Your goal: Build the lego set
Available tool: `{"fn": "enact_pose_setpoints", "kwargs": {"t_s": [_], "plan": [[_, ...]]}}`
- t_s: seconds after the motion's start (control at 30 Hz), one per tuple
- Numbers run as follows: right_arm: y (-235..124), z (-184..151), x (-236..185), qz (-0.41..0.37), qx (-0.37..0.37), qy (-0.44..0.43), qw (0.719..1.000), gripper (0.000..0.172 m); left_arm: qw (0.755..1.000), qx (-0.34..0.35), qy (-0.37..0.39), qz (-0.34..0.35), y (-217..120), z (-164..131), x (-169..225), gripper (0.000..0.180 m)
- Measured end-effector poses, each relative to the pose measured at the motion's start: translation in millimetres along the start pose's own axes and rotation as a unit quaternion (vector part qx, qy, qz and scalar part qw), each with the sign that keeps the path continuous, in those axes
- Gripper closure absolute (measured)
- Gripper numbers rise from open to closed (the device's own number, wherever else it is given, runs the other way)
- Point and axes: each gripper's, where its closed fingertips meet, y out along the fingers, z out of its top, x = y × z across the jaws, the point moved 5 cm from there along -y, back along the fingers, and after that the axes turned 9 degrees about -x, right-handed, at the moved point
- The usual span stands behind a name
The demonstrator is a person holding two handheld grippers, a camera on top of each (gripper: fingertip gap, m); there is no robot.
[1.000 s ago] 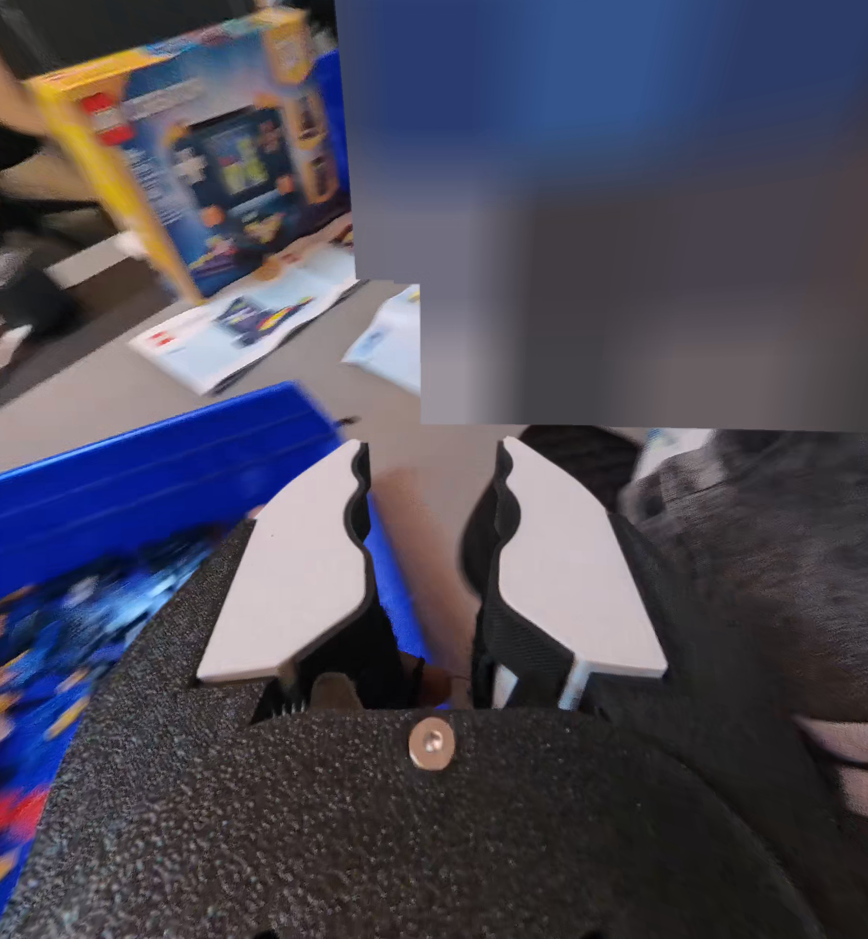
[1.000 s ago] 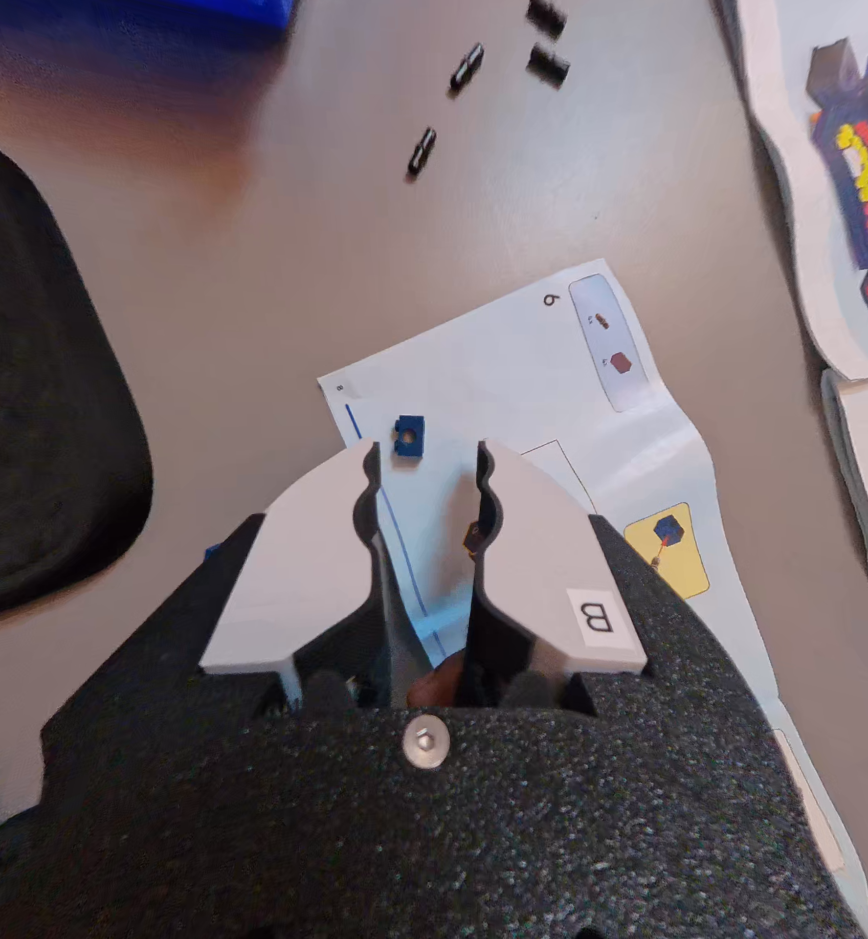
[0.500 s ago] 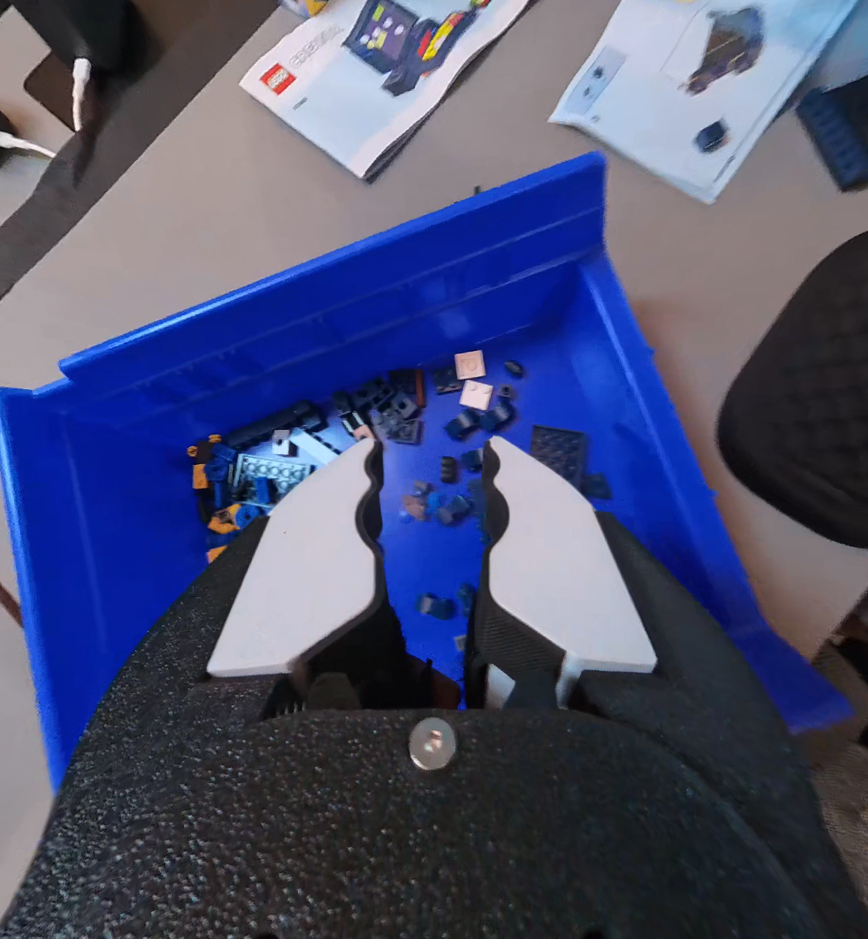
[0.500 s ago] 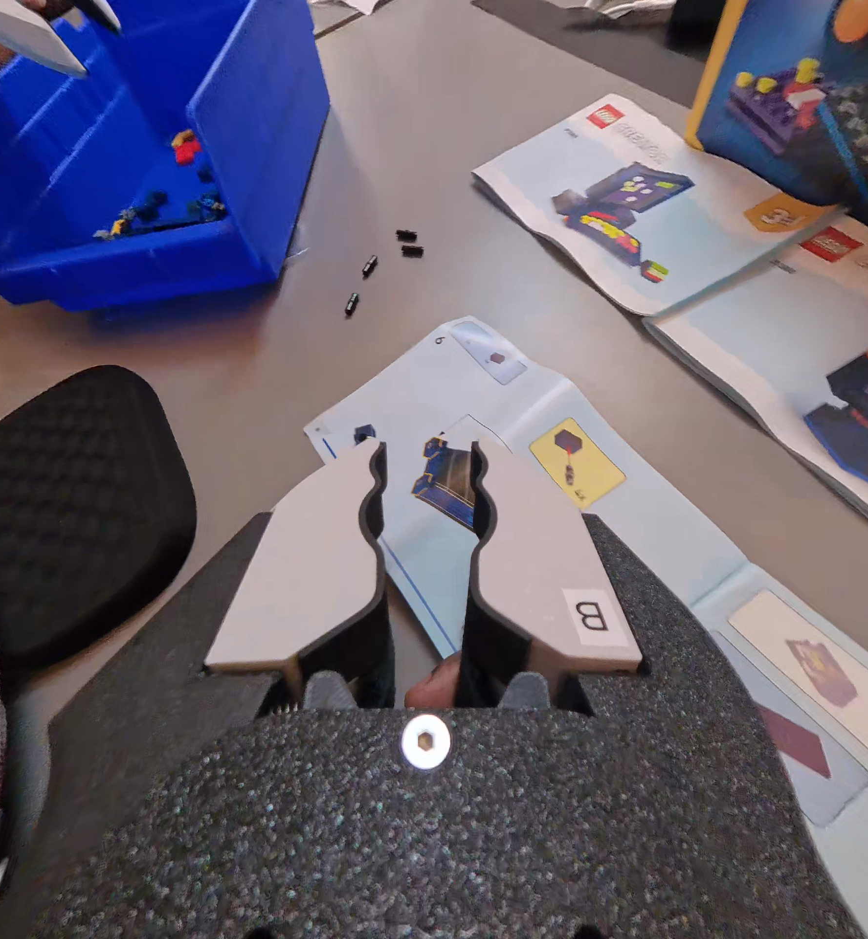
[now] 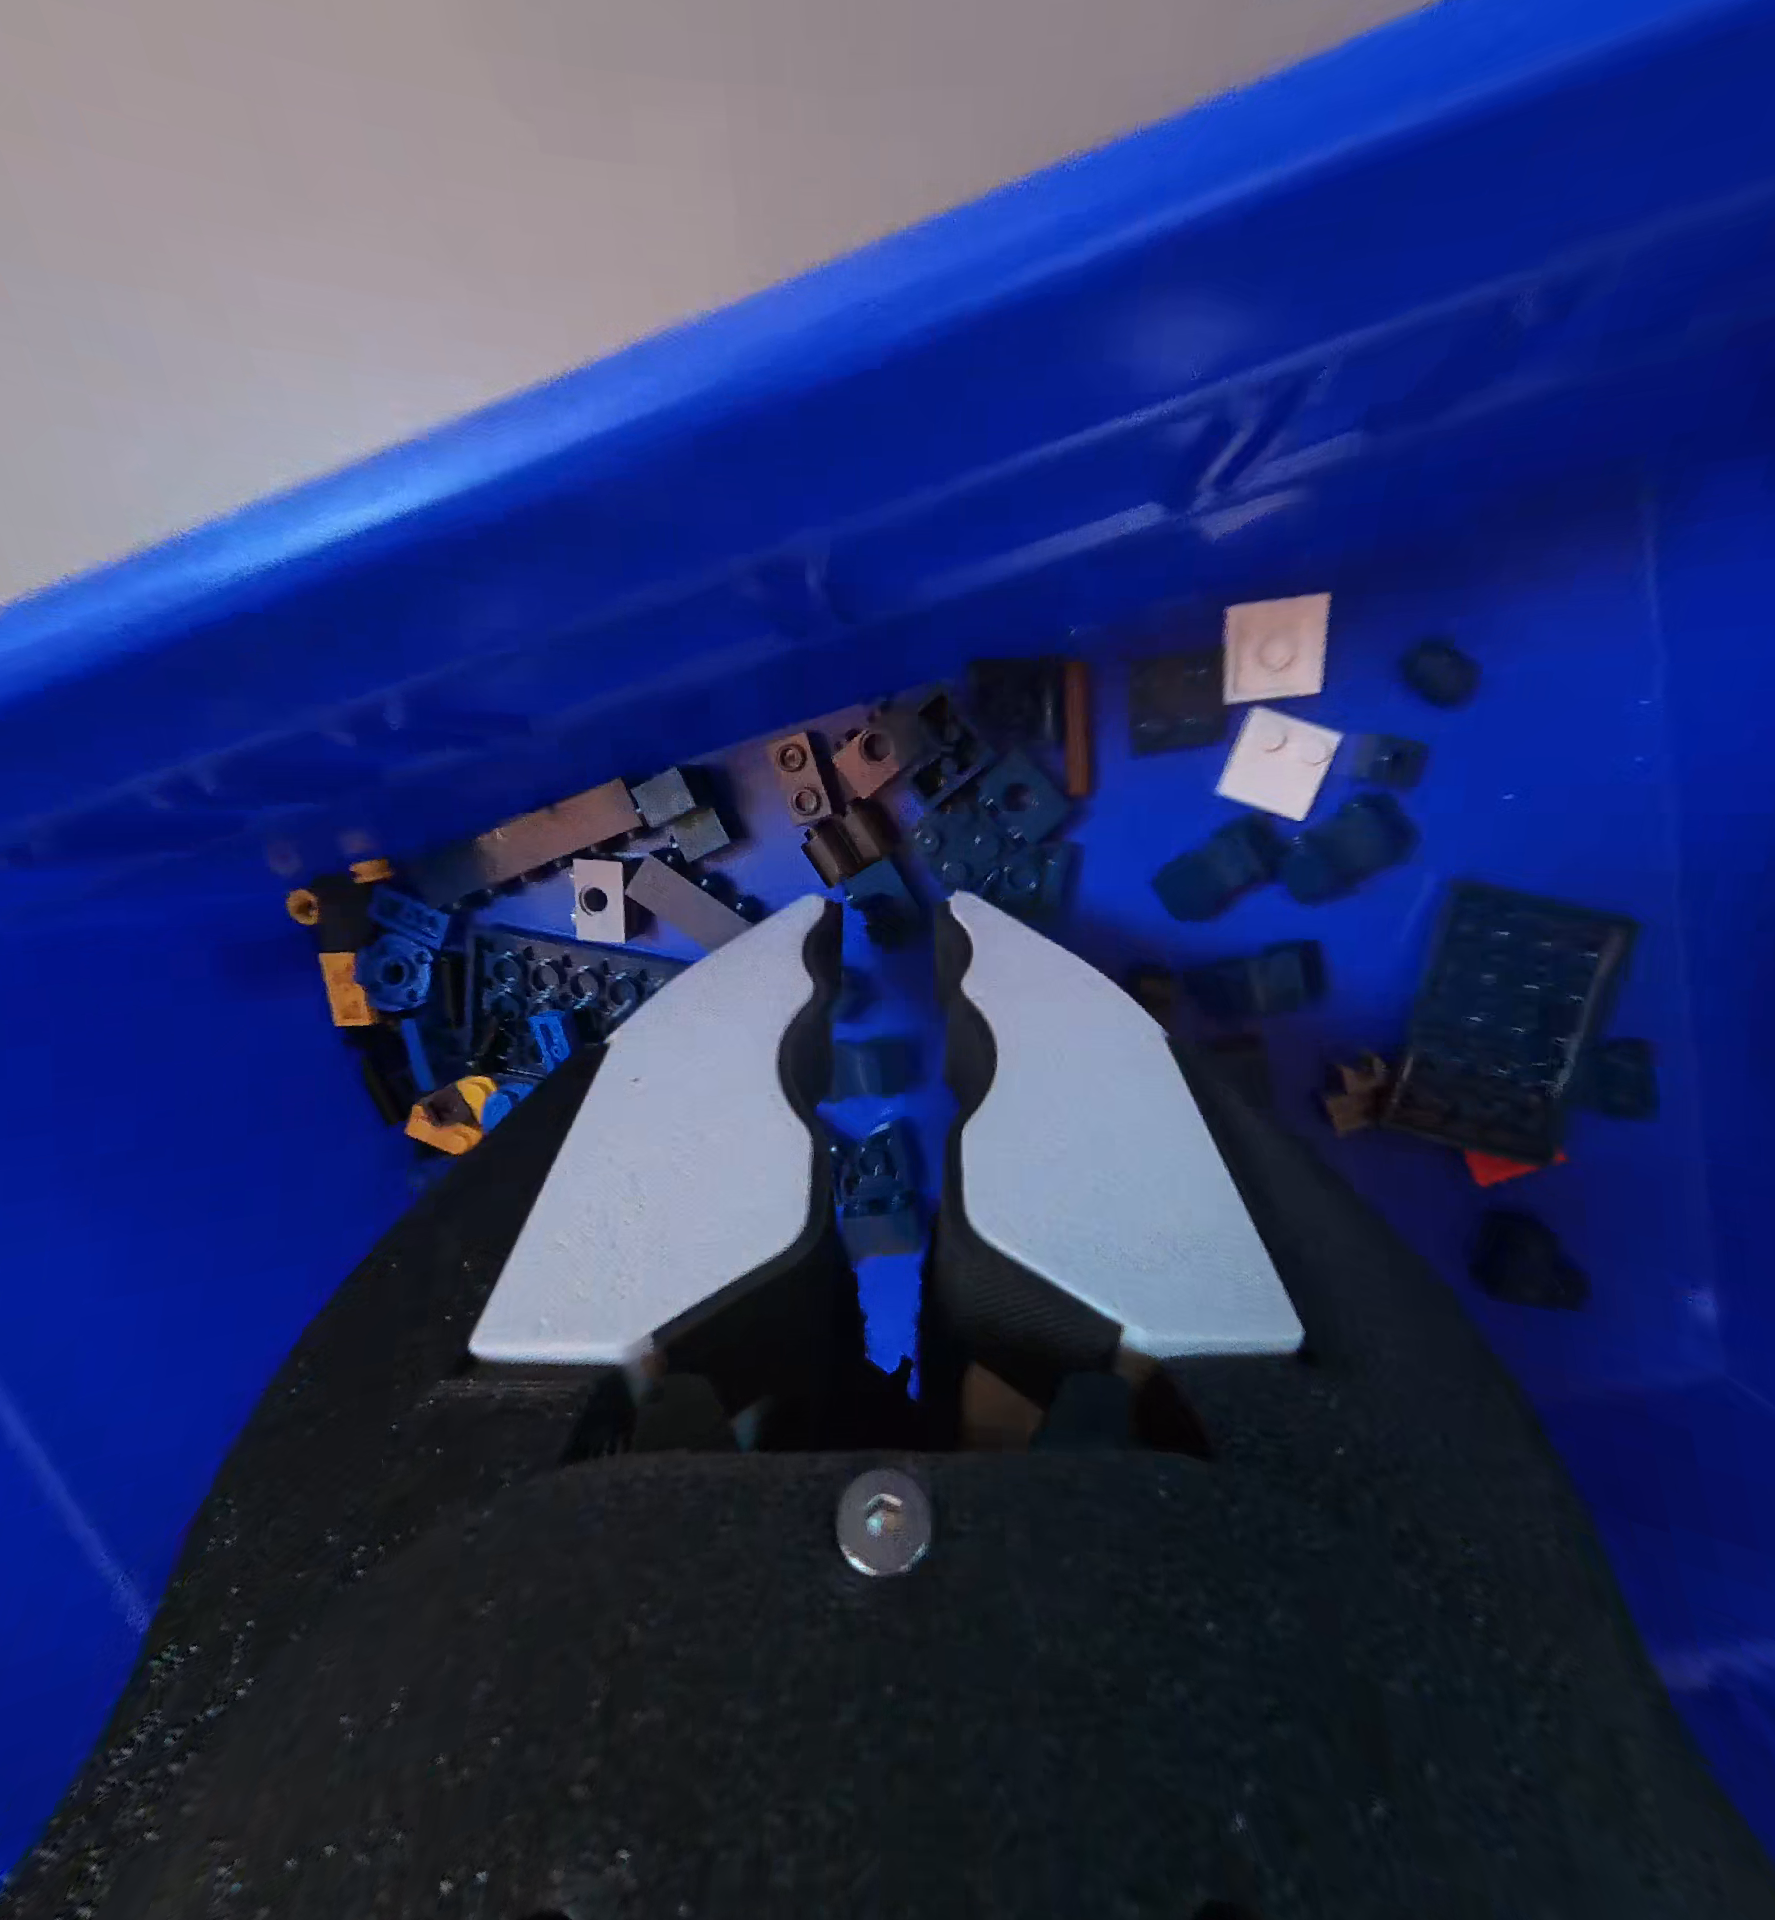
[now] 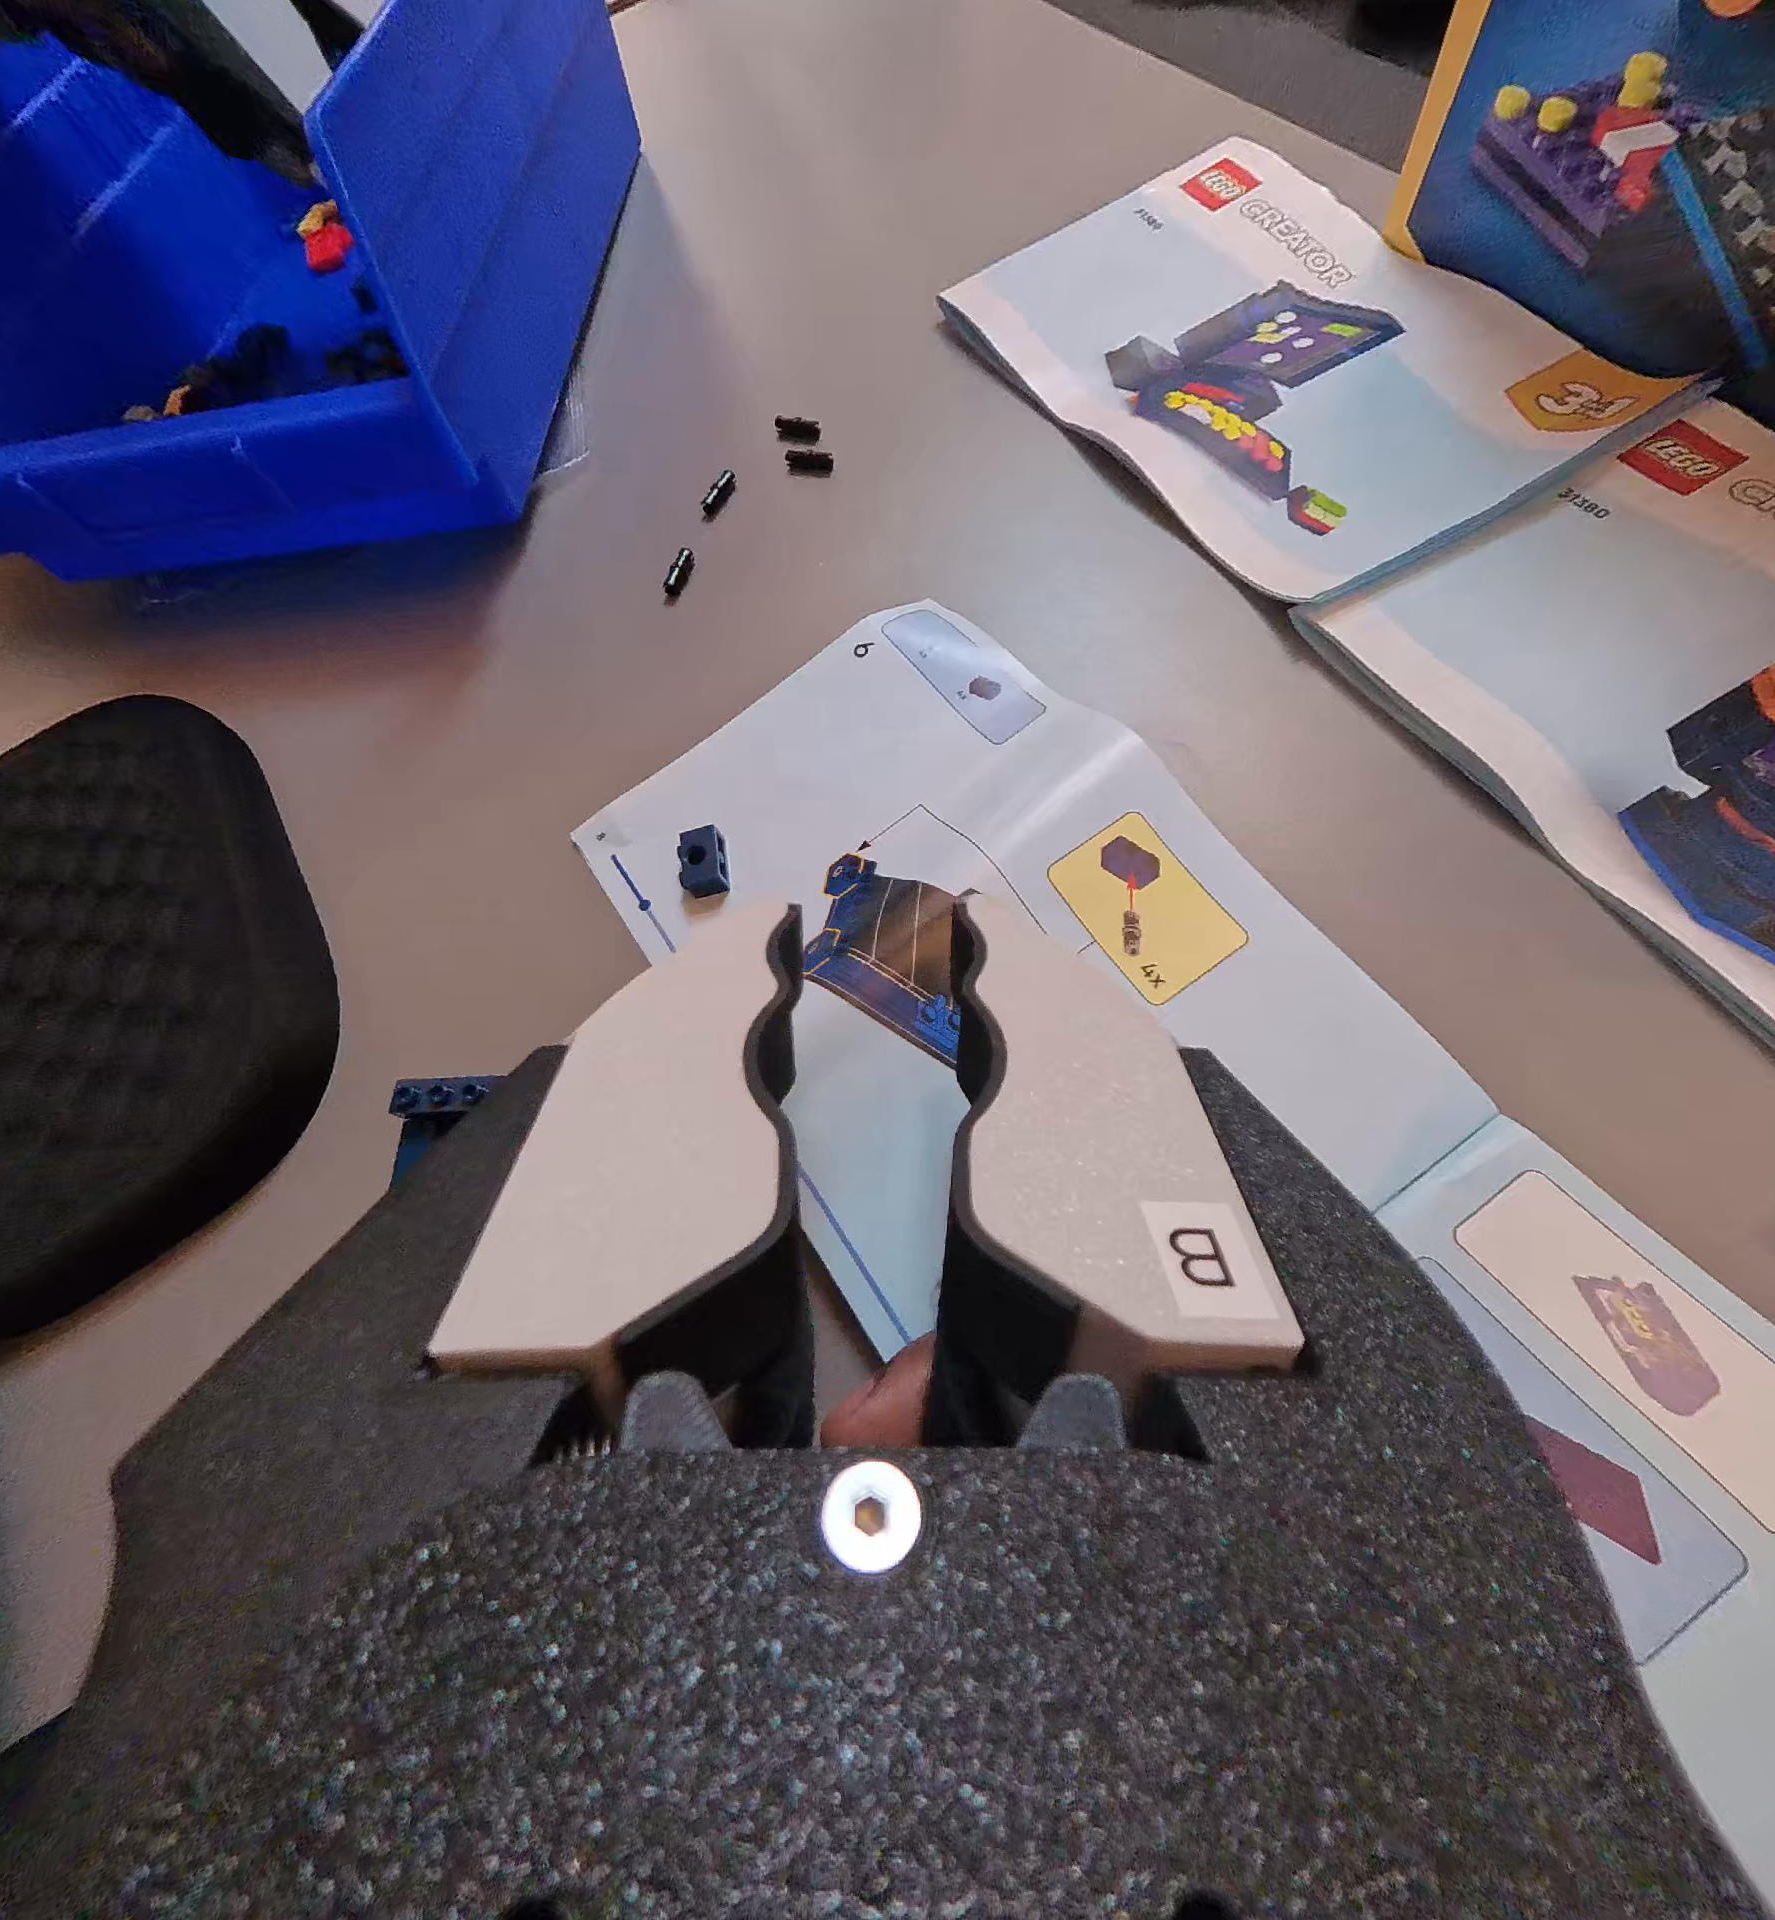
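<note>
A grey-brown tabletop [image 6: 966, 260] carries everything. At its far left corner stands a blue plastic bin [image 6: 467, 208]; its near wall leaves open table between it and an open instruction sheet [image 6: 1226, 1039] near the middle. On that bare stretch lie 4 small black connector pins [image 6: 717, 491]. 2 closed booklets [image 6: 1257, 343] and a printed cardboard box [image 6: 1631, 177] fill the far right corner. A black mesh pad [image 6: 104, 997] overlaps the table's left edge.

Inside the bin, loose bricks, mostly dark blue and grey, pile along the far wall [image 5: 862, 520]; 2 white square plates [image 5: 1276, 646] lie towards its right corner.

The left gripper [image 5: 887, 906] is low over the bin floor, fingers narrowly parted, gripping nothing; dark blue pieces [image 5: 870, 1065] show in the gap below.

The right gripper [image 6: 875, 912] hangs over the open sheet, fingers a little wider, bare. A small dark blue brick with a hole [image 6: 702, 860] sits on the sheet's left edge, just beside the left fingertip [image 6: 748, 925], apart from it.
</note>
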Motion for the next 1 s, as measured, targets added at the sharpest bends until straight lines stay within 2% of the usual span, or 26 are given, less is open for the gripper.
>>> {"fn": "enact_pose_setpoints", "kwargs": {"t_s": [0.07, 0.17, 0.23, 0.3, 0.37, 0.47, 0.57, 0.63, 0.7, 0.8, 0.9, 0.97, 1.0], "plan": [[-1.5, -0.2, 1.5, -0.003, 0.002, 0.001, 1.0, 0.145, 1.0, -0.023, -0.005, -0.006, 9.3, -2.8, -1.3, 0.164], [-2.8, 0.2, 1.7, -0.002, 0.006, 0.001, 1.0, 0.146, 0.999, -0.007, -0.014, -0.041, 12.1, 0.5, 2.5, 0.168], [-2.8, 2.0, -0.4, 0.004, 0.012, 0.001, 1.0, 0.146, 1.0, 0.008, 0.0, -0.012, 2.8, 0.7, 0.2, 0.168], [-3.9, 10.5, -9.6, 0.037, 0.037, 0.003, 0.999, 0.146, 0.992, 0.1, 0.034, 0.061, -29.9, 11.8, 1.6, 0.168], [-6.1, 29.3, -29.0, 0.112, 0.086, 0.017, 0.99, 0.147, 0.957, 0.204, 0.101, 0.179, -75.2, 26.7, 18.0, 0.168], [-4.0, 65.8, -60.0, 0.219, 0.138, 0.034, 0.965, 0.151, 0.87, 0.302, 0.231, 0.314, -116.7, 52.9, 75.0, 0.168], [6.5, 100.1, -85.8, 0.197, 0.163, -0.031, 0.966, 0.157, 0.787, 0.311, 0.336, 0.414, -121.8, 76.1, 123.7, 0.168], [12.1, 118.5, -102.6, 0.167, 0.187, -0.084, 0.964, 0.158, 0.748, 0.31, 0.375, 0.451, -121.8, 87.3, 144.2, 0.168], [15.0, 132.6, -113.0, 0.151, 0.209, -0.102, 0.961, 0.158, 0.726, 0.319, 0.396, 0.464, -122.4, 94.8, 158.6, 0.169], [18.7, 144.1, -118.2, 0.149, 0.223, -0.096, 0.959, 0.154, 0.71, 0.304, 0.419, 0.477, -119.4, 100.2, 169.2, 0.168], [23.9, 145.1, -122.4, 0.15, 0.211, -0.104, 0.96, 0.151, 0.708, 0.303, 0.429, 0.473, -116.2, 101.1, 174.7, 0.169], [26.2, 143.0, -123.4, 0.144, 0.2, -0.118, 0.962, 0.164, 0.707, 0.299, 0.431, 0.474, -115.4, 101.0, 175.7, 0.169], [25.9, 141.5, -123.6, 0.142, 0.194, -0.13, 0.962, 0.164, 0.711, 0.3, 0.432, 0.467, -114.4, 100.8, 176.3, 0.168]]}}
